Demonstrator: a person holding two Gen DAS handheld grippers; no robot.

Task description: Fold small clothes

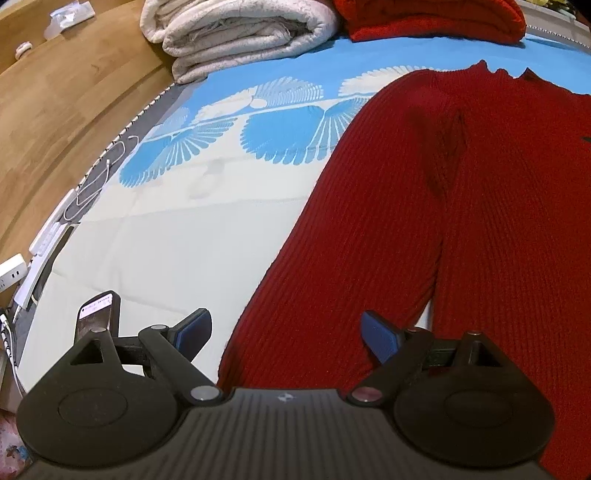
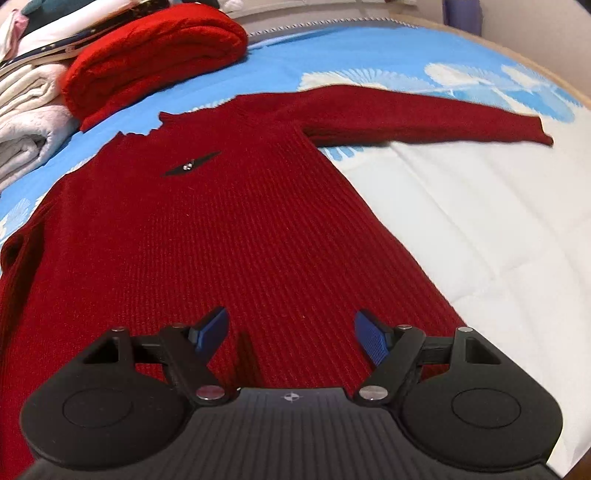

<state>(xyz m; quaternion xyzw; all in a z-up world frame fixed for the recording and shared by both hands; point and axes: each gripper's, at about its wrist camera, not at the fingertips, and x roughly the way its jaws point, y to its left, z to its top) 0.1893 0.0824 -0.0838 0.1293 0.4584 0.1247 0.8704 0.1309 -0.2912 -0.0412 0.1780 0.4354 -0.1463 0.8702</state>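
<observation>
A dark red ribbed sweater point(image 2: 221, 221) lies flat, front up, on the bed. A small black emblem point(image 2: 190, 165) marks its chest. Its right sleeve point(image 2: 424, 118) stretches out sideways. Its left sleeve point(image 1: 369, 206) lies down along the body. My left gripper point(image 1: 286, 330) is open and empty, low over that sleeve's lower end. My right gripper point(image 2: 291, 330) is open and empty, low over the sweater's hem.
The bed cover point(image 1: 184, 240) is white with blue fan patterns. A folded bright red garment point(image 2: 155, 51) and a folded cream blanket point(image 1: 240, 33) lie at the head of the bed. A phone point(image 1: 98, 314) lies near the left gripper. Cables and a power strip point(image 1: 48, 236) line the bed's left edge by the wooden floor point(image 1: 55, 110).
</observation>
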